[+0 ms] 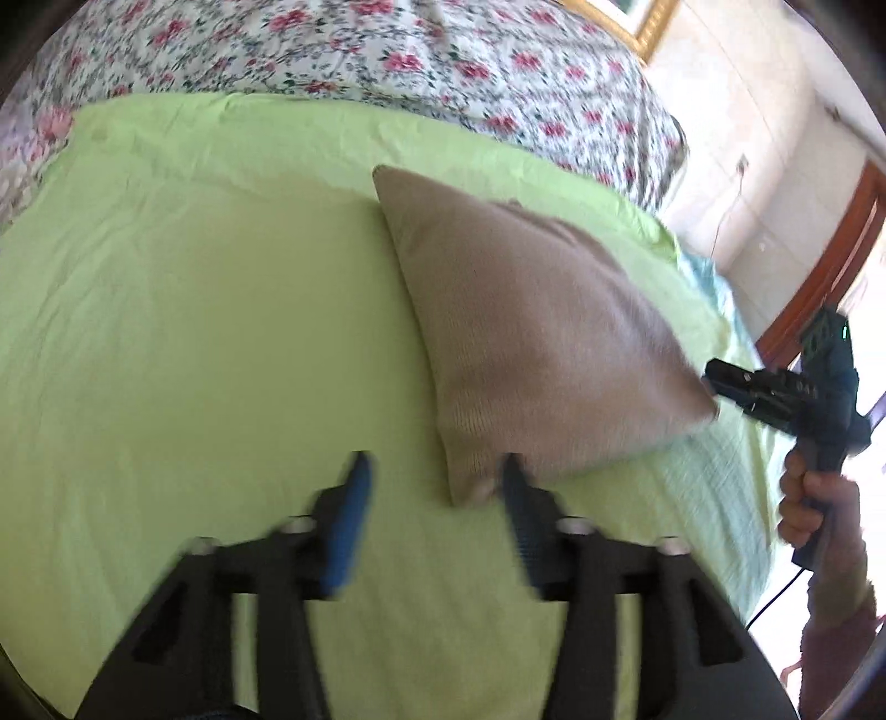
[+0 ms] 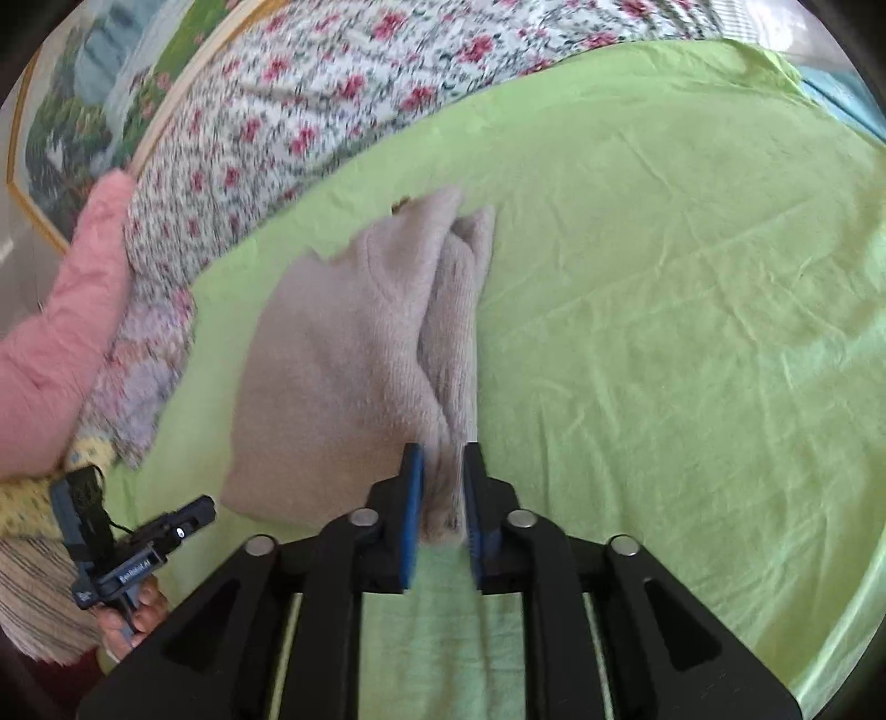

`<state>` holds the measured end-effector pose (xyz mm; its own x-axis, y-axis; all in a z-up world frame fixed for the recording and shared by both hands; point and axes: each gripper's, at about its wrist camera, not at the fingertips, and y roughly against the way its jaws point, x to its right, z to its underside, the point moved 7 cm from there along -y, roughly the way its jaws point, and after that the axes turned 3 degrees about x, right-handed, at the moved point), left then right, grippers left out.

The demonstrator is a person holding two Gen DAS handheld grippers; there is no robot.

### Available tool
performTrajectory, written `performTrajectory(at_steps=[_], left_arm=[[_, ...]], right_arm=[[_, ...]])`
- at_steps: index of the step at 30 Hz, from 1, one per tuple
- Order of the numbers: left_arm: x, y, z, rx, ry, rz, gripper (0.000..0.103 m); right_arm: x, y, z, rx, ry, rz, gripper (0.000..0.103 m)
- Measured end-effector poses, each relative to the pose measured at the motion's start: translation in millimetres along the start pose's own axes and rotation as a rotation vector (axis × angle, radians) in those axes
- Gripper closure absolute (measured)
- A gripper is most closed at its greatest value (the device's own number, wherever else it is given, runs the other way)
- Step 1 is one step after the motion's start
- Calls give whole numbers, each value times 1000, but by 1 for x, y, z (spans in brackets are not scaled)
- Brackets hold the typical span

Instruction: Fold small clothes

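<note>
A smooth light-green bedsheet [image 1: 194, 310] covers most of the bed, creased in faint lines, and a paler mint-green textured cloth [image 2: 443, 626] lies over its near edge. Behind the sheet, a white quilt printed with pink and red flowers [image 1: 343, 50] is heaped along the far side, touching the sheet's edge. Beyond the quilt a gold-framed landscape picture [image 2: 72, 105] leans against the wall, and in the left wrist view a reddish-brown wooden door frame [image 1: 830, 260] stands beside a pale tiled wall [image 1: 758, 111].
</note>
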<state>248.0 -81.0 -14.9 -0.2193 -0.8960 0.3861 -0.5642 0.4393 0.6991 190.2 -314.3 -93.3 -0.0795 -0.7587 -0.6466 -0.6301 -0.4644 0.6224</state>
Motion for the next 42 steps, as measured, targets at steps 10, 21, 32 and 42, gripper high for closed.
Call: performTrajectory(at_steps=[10,21,32,42], left_arm=[[-7,-62,-59,-115,188,191,40],[-5,-134,-69,-209,243,293,28],[-12,-82,-65,-89,200,277,53],[-99,71,-11,34,175,123,53]], right_arm=[[-12,-45,-48,-19,-54,-94,35],[-3,-115,-55,-162,-119,-173,34],[-43,-97,-41,-146,-125,-288,68],[-173,-120,29,-222,10,-510,69]])
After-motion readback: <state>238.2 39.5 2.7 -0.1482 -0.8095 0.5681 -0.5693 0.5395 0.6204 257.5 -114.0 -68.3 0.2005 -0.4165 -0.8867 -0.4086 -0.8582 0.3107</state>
